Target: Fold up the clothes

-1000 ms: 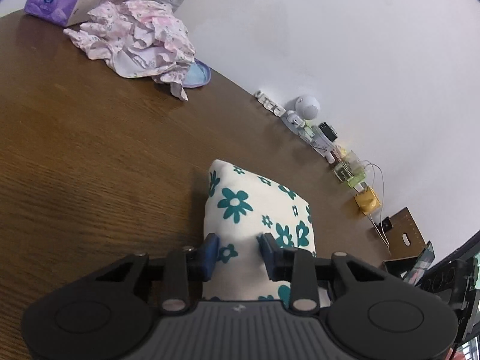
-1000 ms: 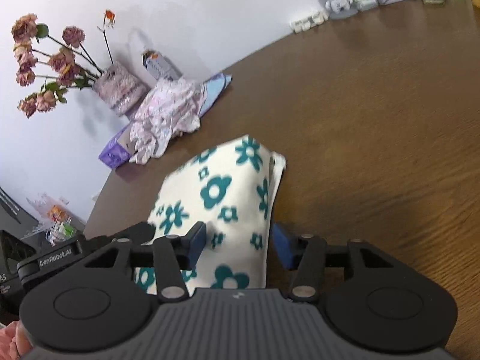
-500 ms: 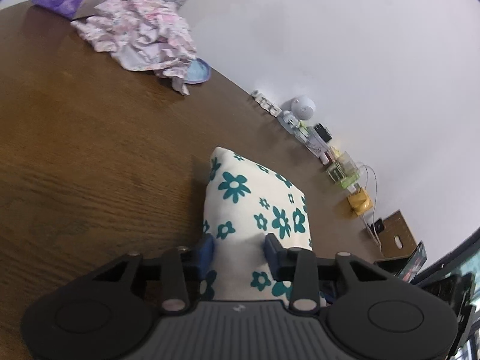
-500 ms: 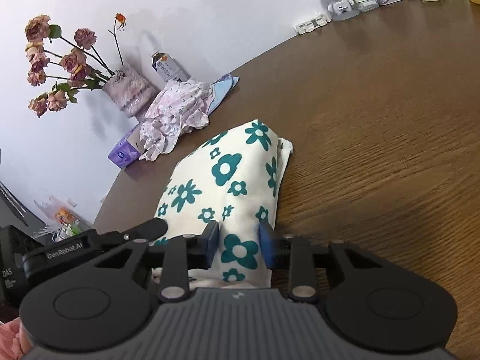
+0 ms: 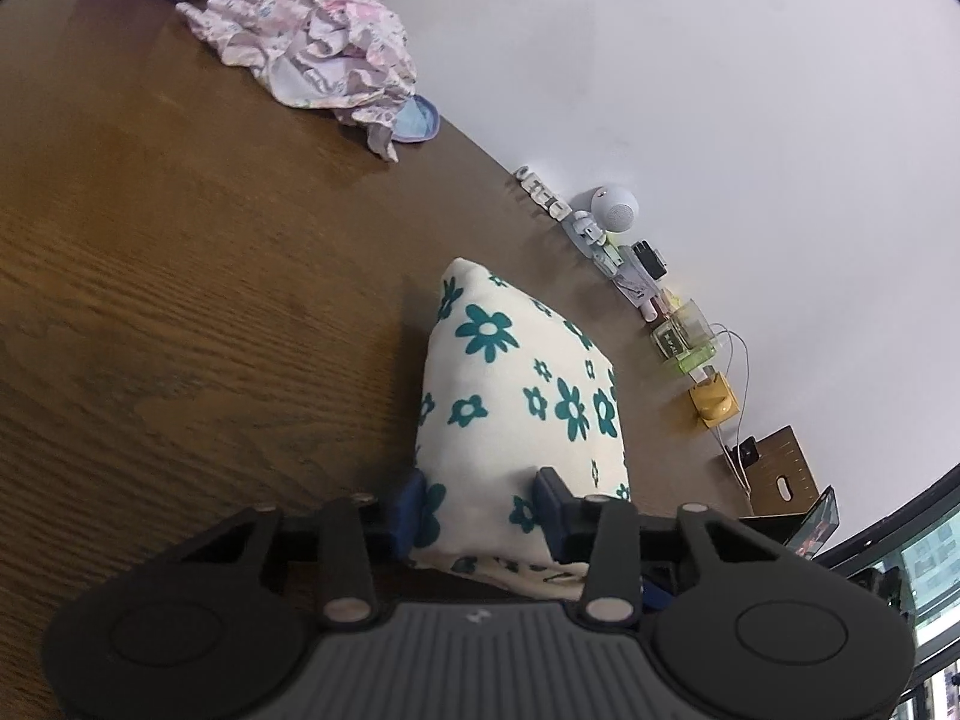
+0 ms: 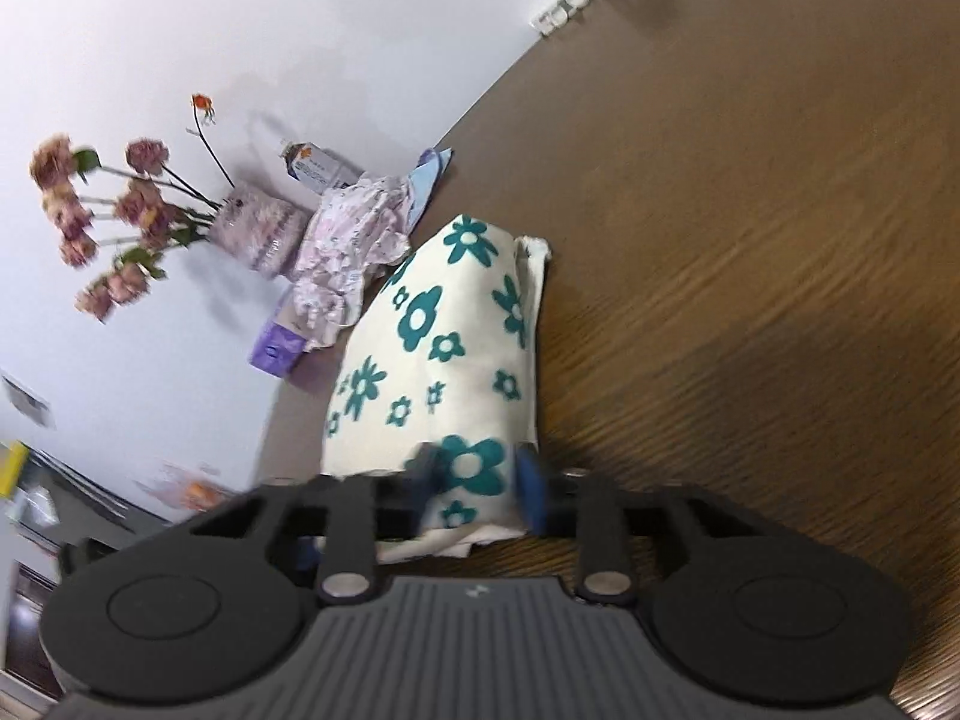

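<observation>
A folded cream cloth with teal flowers [image 5: 510, 384] lies on the brown wooden table [image 5: 180, 300], and its near end reaches between my left gripper's [image 5: 480, 504] blue pads. Those jaws are closing, and both pads touch the fabric. In the right wrist view the same cloth [image 6: 432, 348] runs away from my right gripper [image 6: 477, 474]. Its jaws are also closing and pinch the cloth's near edge around one large flower. A crumpled pink garment [image 5: 324, 54] sits at the far side of the table, also seen as a pink heap [image 6: 354, 234] beyond the folded cloth.
A purple tissue box [image 6: 276, 354], a vase of dried flowers [image 6: 258, 228] and a bottle [image 6: 315, 165] stand by the wall behind the pink garment. A white round speaker [image 5: 612, 222], small jars, a yellow object [image 5: 711, 399] and a cardboard piece [image 5: 780, 468] line the table's far edge.
The right gripper has rolled and moved in low over the cloth, and its pads have narrowed onto the near edge. The left jaws widened, then narrowed around the cloth's end.
</observation>
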